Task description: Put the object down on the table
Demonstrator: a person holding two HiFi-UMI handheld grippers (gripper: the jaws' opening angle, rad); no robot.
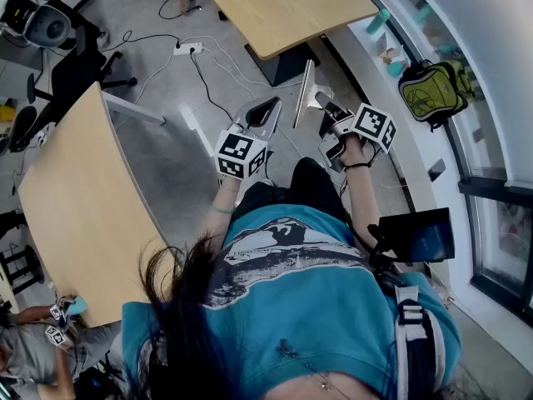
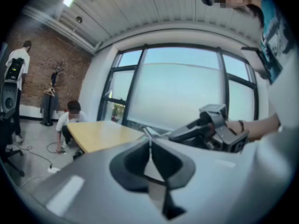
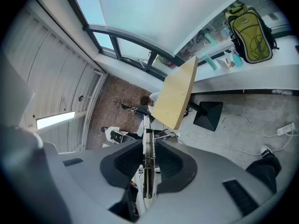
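Note:
A thin pale flat board [image 1: 304, 94] with a metal spring clip stands on edge in the air in front of me, over the floor. My right gripper [image 1: 326, 107] is shut on its clip end. In the right gripper view the metal edge and spring [image 3: 149, 148] sit pinched between the dark pads. My left gripper [image 1: 271, 108] hangs just left of the board, apart from it, jaws shut with nothing between them [image 2: 150, 146]. From the left gripper view the right gripper [image 2: 210, 125] shows with the board's edge [image 2: 154, 133]. A wooden table [image 1: 283, 7] lies ahead, beyond the board.
A second wooden table [image 1: 75, 198] runs along my left. A power strip and cables [image 1: 187, 48] lie on the grey floor between the tables. A green backpack [image 1: 433, 90] rests on the window ledge at right. Another person [image 1: 33, 348] crouches at bottom left.

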